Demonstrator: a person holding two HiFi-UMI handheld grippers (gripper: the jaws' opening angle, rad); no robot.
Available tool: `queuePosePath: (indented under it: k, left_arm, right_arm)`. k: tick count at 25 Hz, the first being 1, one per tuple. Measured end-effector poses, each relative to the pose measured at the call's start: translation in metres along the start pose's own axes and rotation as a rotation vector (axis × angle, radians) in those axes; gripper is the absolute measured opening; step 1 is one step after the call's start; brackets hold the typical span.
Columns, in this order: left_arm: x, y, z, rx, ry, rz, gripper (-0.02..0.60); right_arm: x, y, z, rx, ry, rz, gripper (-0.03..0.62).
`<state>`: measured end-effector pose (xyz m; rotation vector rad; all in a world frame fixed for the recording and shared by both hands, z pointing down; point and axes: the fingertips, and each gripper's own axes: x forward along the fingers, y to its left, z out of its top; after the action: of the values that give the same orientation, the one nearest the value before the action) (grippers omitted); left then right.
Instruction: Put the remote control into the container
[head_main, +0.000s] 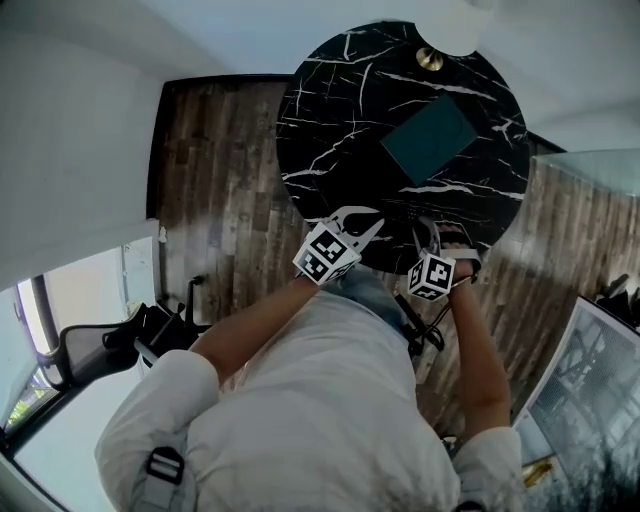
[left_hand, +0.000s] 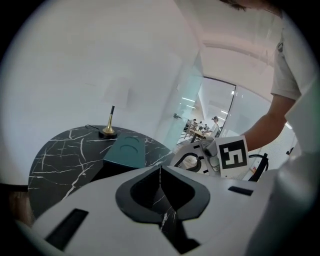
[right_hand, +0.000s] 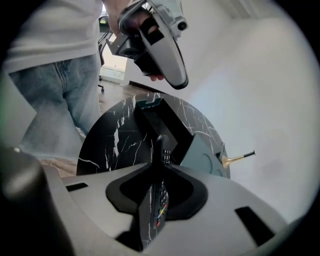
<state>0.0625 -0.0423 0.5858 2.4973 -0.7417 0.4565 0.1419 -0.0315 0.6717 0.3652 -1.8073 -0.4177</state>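
At the bottom centre of the frame, my right gripper is clamped narrow on the remote, so I should carry it level toward the teal box at middle right.

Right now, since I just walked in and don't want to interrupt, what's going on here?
A person stands at the round black table with a gripper in each hand. The right gripper is clamped on the remote control near the table's edge. The left gripper is shut and empty beside it. The teal container sits farther across the table, and the remote is not in it yet.
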Motion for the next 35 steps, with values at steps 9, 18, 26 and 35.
queuePosePath:
  k: [9, 18, 26, 35]
  left_arm:
    - [-0.057, 0.042, -0.013, -0.072, -0.043, 0.152, 0.008]
    - [-0.084, 0.071, -0.045, -0.097, -0.03, 0.226, 0.008]
    - [-0.07, 0.098, -0.067, -0.133, 0.028, 0.224, 0.008]
    - [-0.052, 0.122, -0.091, -0.14, 0.113, 0.218, 0.008]
  right_arm:
    - [0.016, -0.023, 0.089, -0.173, -0.121, -0.014, 0.079]
    - [0.053, -0.026, 0.137, -0.384, -0.133, -0.008, 0.078]
    - [0.098, -0.02, 0.136, -0.446, -0.098, 0.026, 0.079]
    - [0.126, -0.008, 0.134, -0.508, -0.09, 0.071, 0.08]
